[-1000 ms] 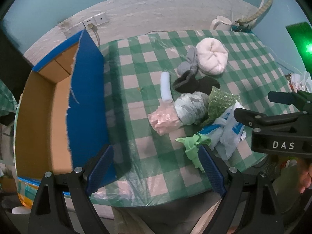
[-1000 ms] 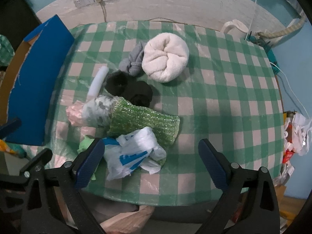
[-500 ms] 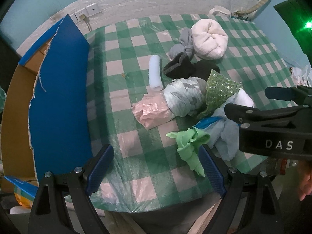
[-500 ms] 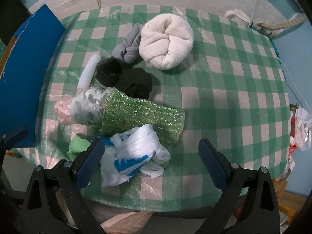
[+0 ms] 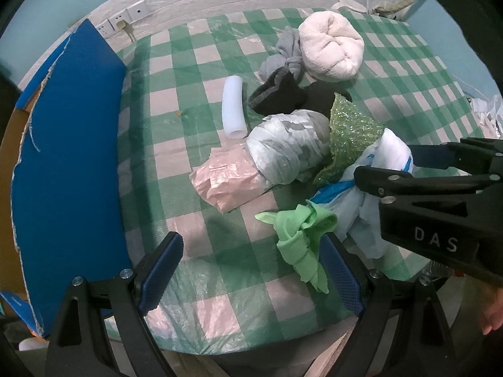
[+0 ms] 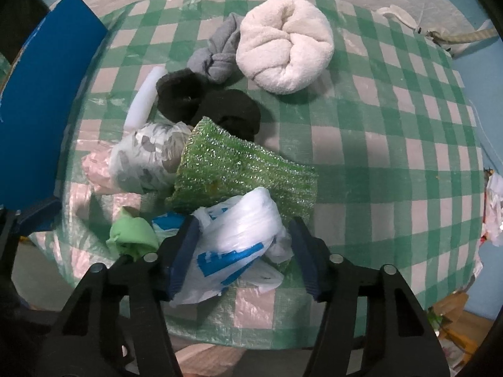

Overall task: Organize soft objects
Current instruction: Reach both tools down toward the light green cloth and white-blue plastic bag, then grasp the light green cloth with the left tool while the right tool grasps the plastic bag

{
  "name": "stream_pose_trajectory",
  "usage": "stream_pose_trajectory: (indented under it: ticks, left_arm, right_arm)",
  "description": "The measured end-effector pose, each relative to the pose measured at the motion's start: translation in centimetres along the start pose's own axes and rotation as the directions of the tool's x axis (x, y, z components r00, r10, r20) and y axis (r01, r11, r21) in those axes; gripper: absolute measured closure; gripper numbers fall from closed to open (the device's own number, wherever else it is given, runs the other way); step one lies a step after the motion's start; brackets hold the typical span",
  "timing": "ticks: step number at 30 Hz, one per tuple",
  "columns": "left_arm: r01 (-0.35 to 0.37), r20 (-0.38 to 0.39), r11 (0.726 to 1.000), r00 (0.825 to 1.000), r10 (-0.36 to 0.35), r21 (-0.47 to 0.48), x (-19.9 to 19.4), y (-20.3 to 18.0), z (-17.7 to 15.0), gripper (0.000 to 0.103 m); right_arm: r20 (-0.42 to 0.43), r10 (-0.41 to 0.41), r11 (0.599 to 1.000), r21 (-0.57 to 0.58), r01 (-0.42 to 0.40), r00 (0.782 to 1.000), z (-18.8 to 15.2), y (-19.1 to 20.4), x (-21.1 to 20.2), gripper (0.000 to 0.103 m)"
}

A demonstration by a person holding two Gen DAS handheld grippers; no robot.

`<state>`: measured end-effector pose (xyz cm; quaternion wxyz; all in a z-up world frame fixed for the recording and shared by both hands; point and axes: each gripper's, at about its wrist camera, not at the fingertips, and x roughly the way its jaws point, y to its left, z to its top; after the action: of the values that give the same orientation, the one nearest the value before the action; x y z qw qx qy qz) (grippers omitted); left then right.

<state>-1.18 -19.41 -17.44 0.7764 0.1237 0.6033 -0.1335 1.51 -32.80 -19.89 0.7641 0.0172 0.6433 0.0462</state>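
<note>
A pile of soft things lies on the green checked table (image 6: 393, 144). In the right wrist view my right gripper (image 6: 243, 251) has its jaws closing on a white plastic bag with blue print (image 6: 239, 235); both pads touch its sides. The same gripper (image 5: 386, 163) and bag (image 5: 393, 147) show at the right of the left wrist view. My left gripper (image 5: 251, 270) hangs open over the table's near edge, its right pad beside a light green cloth (image 5: 301, 232). A glittery green sponge cloth (image 6: 239, 166) lies just behind the bag.
Further back lie a grey-patterned bag bundle (image 5: 289, 147), a pink plastic bag (image 5: 226, 182), a white foam tube (image 5: 232, 110), black socks (image 6: 201, 100), a grey sock (image 6: 220, 50) and a rolled white towel (image 6: 286, 44). A blue-flapped cardboard box (image 5: 66, 157) stands at the left.
Both grippers have sunk toward the table. The right gripper's jaws have come in from wide open and now touch the white plastic bag on both sides. The left gripper stays open.
</note>
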Motion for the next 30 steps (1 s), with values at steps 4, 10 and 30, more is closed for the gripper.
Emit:
stream_pose_trajectory:
  ticks: [4, 10, 30]
  left_arm:
    - [0.021, 0.003, 1.000, 1.000, -0.021, -0.007, 0.2, 0.0, 0.3, 0.013]
    - [0.049, 0.004, 0.999, 0.999, -0.049, -0.009, 0.7, -0.5, 0.9, 0.014]
    - [0.106, -0.031, 0.994, 0.994, -0.106, -0.016, 2.8, -1.1, 1.7, 0.073]
  right_arm:
    - [0.021, 0.011, 1.000, -0.005, -0.010, 1.000, -0.2, 0.4, -0.6, 0.053]
    - [0.073, 0.018, 1.000, -0.003, -0.018, 0.997, -0.3, 0.2, -2.5, 0.055]
    - [0.117, 0.033, 0.998, 0.047, -0.039, 0.993, -0.2, -2.1, -4.6, 0.055]
